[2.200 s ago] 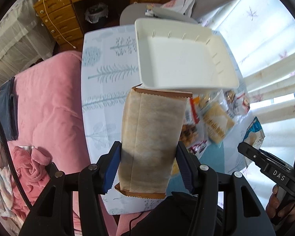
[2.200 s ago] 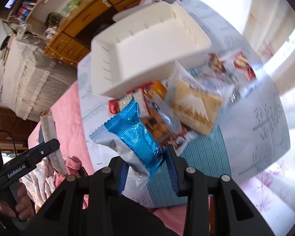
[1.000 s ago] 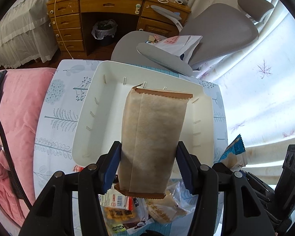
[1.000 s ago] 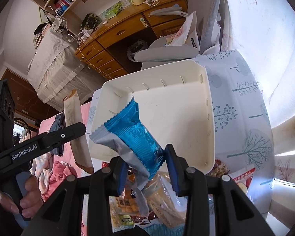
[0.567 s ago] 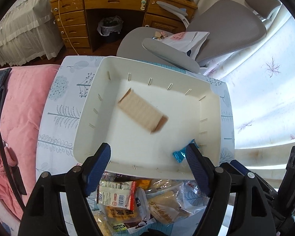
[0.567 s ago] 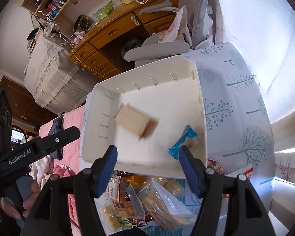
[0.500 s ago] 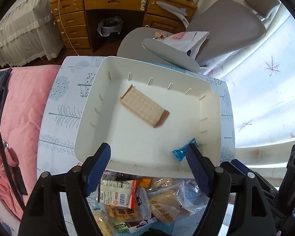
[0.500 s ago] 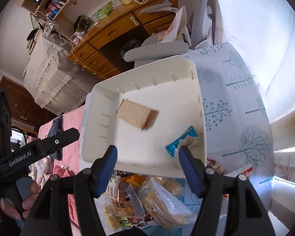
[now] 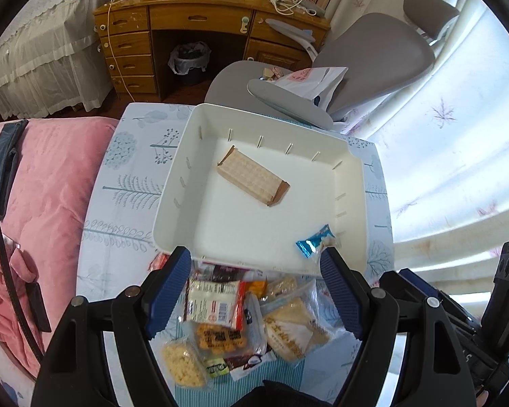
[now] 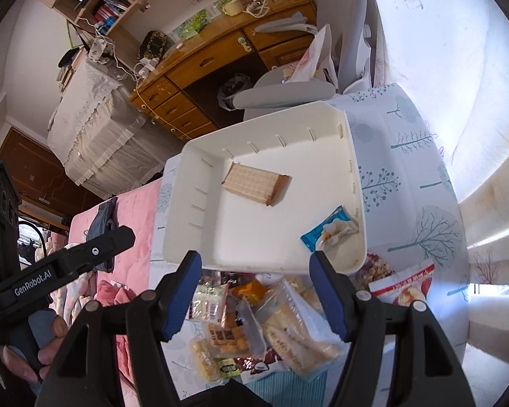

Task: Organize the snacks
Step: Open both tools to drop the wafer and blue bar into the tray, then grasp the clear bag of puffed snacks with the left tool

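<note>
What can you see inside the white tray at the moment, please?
Inside the white tray lie two snacks: a brown packet and a blue packet. The near wall hides a strip of its floor.

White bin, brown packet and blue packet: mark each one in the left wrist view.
white bin [image 9: 173, 183], left wrist view, on its left wall.
brown packet [image 9: 251, 175], left wrist view, middle of its flat top face.
blue packet [image 9: 314, 241], left wrist view, middle of the wrapper.
</note>
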`<state>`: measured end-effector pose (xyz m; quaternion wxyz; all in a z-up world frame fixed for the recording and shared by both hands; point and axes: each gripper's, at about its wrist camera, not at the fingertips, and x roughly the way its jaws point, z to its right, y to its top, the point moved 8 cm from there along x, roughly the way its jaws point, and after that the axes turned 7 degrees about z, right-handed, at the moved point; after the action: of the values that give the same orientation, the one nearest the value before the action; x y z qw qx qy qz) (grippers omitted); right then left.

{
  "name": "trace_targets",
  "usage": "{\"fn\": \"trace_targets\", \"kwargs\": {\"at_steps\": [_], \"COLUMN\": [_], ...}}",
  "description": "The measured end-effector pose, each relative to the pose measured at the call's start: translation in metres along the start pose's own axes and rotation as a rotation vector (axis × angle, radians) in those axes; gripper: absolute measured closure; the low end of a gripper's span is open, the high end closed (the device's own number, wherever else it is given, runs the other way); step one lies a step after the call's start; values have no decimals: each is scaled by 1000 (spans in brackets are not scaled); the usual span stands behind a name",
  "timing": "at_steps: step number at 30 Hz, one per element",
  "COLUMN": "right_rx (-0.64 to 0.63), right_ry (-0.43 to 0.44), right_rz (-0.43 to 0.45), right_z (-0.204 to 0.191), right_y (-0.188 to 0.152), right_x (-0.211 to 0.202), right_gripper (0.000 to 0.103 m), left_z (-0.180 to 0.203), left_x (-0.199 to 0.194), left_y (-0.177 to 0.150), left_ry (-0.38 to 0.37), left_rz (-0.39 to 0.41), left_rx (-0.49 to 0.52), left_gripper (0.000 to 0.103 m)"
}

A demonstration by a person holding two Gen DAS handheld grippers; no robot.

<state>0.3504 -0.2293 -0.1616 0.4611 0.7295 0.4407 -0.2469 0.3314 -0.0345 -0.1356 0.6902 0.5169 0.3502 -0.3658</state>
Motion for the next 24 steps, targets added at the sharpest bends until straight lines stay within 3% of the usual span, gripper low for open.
{"fn": "trace_targets", "kwargs": {"at_steps": [10,24], "right_rx": [15,80], "right_ry": [-34,-104], "right_rz": [94,184], "right_z": [-24,-38], "right_y": [-41,-139], "right_x": [-51,-97], "right_gripper": [30,28], "left_z": [-19,-68], "left_x": [-58,-106], "left_y": [-48,-140], "left_ry": [-41,-52], "left_rz": [30,5], "left_rx": [25,36], "left_gripper": [24,22]}}
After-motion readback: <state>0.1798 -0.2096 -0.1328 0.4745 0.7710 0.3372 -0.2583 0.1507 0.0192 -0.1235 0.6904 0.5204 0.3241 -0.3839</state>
